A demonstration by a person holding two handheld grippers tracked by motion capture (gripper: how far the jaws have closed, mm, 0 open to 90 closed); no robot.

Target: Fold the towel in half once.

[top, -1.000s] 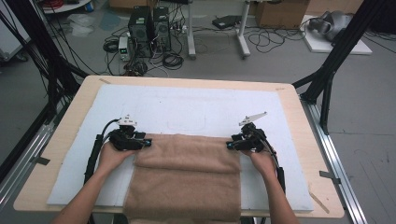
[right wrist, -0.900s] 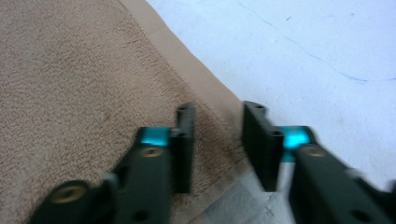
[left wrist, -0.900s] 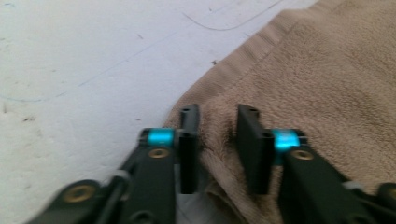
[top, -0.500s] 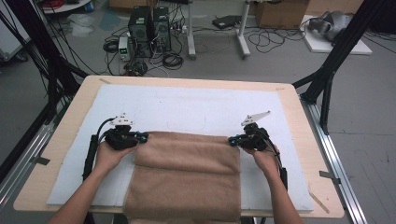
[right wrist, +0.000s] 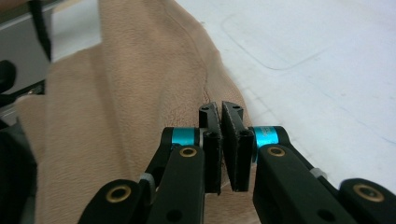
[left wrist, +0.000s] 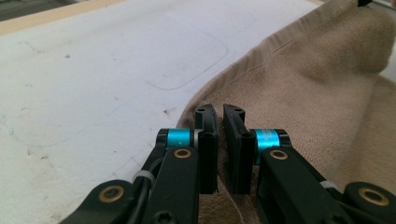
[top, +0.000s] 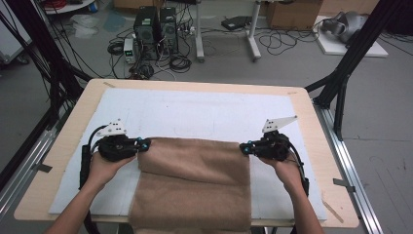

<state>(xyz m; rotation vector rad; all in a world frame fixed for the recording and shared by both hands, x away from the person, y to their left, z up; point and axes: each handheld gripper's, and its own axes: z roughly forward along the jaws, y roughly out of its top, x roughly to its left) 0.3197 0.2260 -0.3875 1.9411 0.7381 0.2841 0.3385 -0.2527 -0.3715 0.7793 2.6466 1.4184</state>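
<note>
**Two grippers pinch the far corners of one brown towel**

There is one brown towel (top: 195, 187) on the table (top: 68, 141). It lies on one white mat (top: 204, 112) and its near end hangs over the table edge close to the person. Two grippers work on it, one in each hand.

The left gripper (top: 144, 145) has its two jaws pressed together on the far left corner of the towel; the jaws have just been closing on the cloth. The right gripper (top: 243, 147) pinches the far right corner in the same way, its jaws also just closed on the cloth. Between the two grippers the far edge of the towel is raised a little from the mat.

On the floor behind the table stand two dark computer towers (top: 157, 27).
</note>
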